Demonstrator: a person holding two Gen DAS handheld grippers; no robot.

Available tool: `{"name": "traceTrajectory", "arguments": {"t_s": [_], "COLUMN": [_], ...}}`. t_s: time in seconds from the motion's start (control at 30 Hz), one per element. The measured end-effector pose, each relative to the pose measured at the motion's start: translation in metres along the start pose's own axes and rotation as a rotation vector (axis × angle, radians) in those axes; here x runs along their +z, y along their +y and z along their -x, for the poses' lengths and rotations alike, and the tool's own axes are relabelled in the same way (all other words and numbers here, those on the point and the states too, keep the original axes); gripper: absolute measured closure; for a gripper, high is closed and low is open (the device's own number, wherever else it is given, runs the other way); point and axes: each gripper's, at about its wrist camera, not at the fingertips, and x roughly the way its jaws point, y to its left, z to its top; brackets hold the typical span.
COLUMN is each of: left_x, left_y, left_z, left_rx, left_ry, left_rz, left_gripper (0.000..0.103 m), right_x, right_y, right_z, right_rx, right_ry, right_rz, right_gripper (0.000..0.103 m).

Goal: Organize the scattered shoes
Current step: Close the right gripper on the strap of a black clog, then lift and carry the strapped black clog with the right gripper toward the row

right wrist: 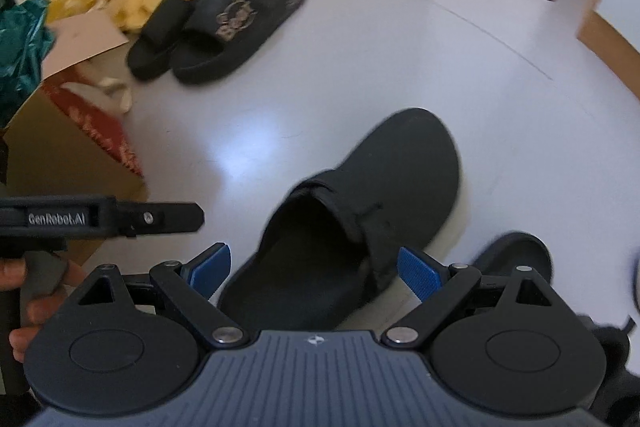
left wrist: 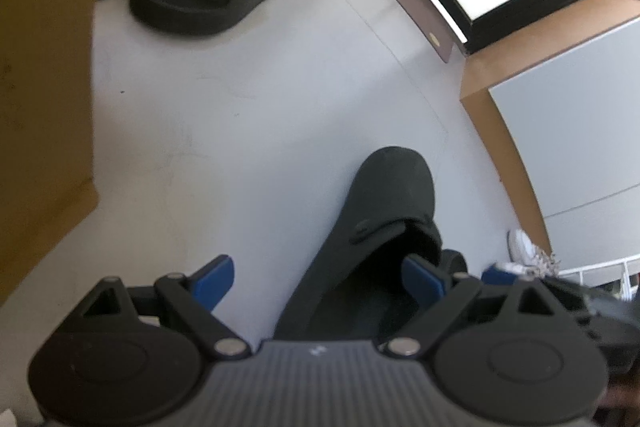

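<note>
Pale floor (right wrist: 320,27) with shoes lying near a cardboard box (right wrist: 72,155).

A black clog (right wrist: 380,179) lies on the floor, well apart from the box; a pair of black slides (right wrist: 224,27) sits beyond the box. The right gripper (right wrist: 316,267) and the left gripper (left wrist: 320,277) both hang above the clog's heel opening with jaws wide apart, holding nothing.
</note>
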Motion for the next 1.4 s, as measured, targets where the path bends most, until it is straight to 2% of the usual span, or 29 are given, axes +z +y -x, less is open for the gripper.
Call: {"name": "traceTrajectory", "arguments": {"t_s": [0.1, 0.13, 0.2, 0.47, 0.5, 0.53, 0.6, 0.63, 0.77, 0.93, 1.03, 1.2, 1.4], "left_x": [0.000, 0.000, -0.001, -0.007, -0.007, -0.008, -0.009, -0.010, -0.015, -0.017, -0.017, -0.019, -0.022], "left_y": [0.005, 0.007, 0.008, 0.011, 0.011, 0.011, 0.011, 0.010, 0.013, 0.015, 0.018, 0.022, 0.024], "left_z": [0.001, 0.000, -0.001, -0.003, -0.003, -0.004, -0.004, -0.003, 0.001, 0.013, 0.019, 0.020, 0.019], "left_rx": [0.001, 0.001, -0.004, -0.014, -0.013, -0.010, -0.011, -0.011, -0.002, -0.007, -0.009, -0.004, 0.002], "left_ry": [0.007, 0.012, 0.020, 0.031, 0.034, 0.041, 0.046, 0.050, 0.024, -0.057, -0.085, -0.088, -0.082], "left_rz": [0.014, 0.022, 0.025, 0.047, 0.047, 0.044, 0.039, 0.031, 0.039, 0.068, 0.086, 0.104, 0.105], "left_gripper": [0.010, 0.010, 0.010, 0.010, 0.010, 0.010, 0.010, 0.010, 0.010, 0.010, 0.010, 0.010, 0.010], "right_x": [0.006, 0.008, 0.015, 0.038, 0.040, 0.041, 0.043, 0.044, 0.045, 0.045, 0.042, 0.035, 0.019], "right_y": [0.000, -0.001, -0.006, -0.024, -0.026, -0.028, -0.031, -0.033, -0.041, -0.066, -0.070, -0.073, -0.086], "right_z": [-0.005, -0.009, -0.016, -0.041, -0.044, -0.047, -0.051, -0.051, -0.051, -0.054, -0.057, -0.062, -0.063], "right_rx": [0.005, 0.003, 0.005, 0.024, 0.027, 0.034, 0.030, 0.035, 0.066, 0.112, 0.138, 0.176, 0.245], "right_ry": [0.005, 0.010, 0.033, 0.107, 0.118, 0.132, 0.146, 0.149, 0.153, 0.166, 0.170, 0.168, 0.147], "right_rz": [0.033, 0.049, 0.076, 0.144, 0.149, 0.156, 0.142, 0.121, 0.011, -0.362, -0.483, -0.643, -0.909], "right_gripper": [0.011, 0.017, 0.020, 0.023, 0.030, 0.046, 0.053, 0.053, 0.054, 0.054, 0.054, 0.054, 0.055]}}
